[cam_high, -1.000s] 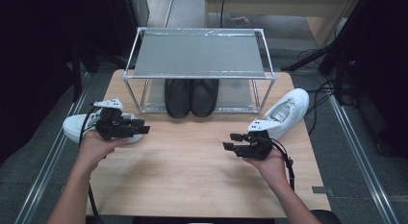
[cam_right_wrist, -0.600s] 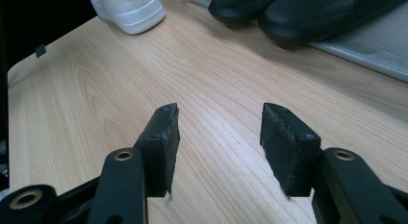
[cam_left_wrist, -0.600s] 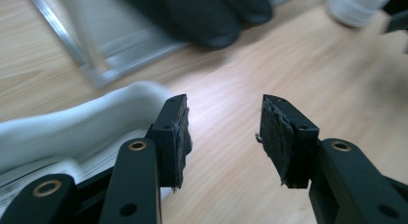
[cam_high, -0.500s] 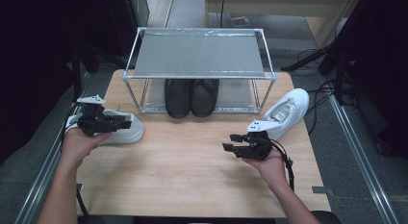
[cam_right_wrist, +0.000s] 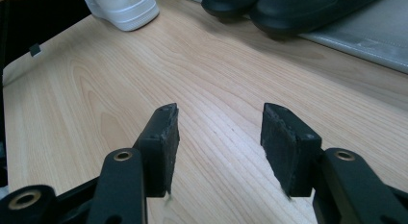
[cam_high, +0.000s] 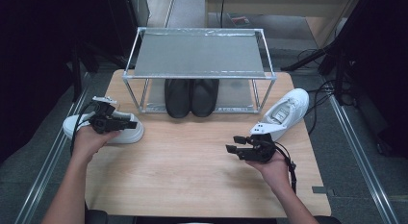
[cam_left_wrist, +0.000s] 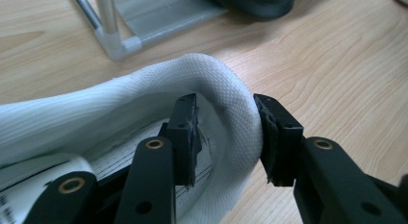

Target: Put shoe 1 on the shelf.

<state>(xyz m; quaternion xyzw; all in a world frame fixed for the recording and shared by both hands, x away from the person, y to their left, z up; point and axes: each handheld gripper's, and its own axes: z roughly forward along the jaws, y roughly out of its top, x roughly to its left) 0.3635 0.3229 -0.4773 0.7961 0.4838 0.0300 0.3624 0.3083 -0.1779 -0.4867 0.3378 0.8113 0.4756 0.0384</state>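
A white shoe lies at the table's left edge. My left gripper straddles its heel collar, one jaw inside the shoe and one outside. Its jaws have just been closing; the outer pad touches the collar, and a small gap shows at the inner pad. A second white shoe lies at the right by the rack. Just left of that shoe, my right gripper hovers open over bare wood with nothing between its jaws. In the right gripper view the left-hand white shoe appears far off.
A metal two-level rack stands at the back of the wooden table. A pair of black shoes sits on its lower shelf. Cables trail from both grippers, and dark floor surrounds the table.
My left hand has moved left and down from the table's middle to the white shoe's heel, and its jaws now sit around the collar. The right hand has stayed still.
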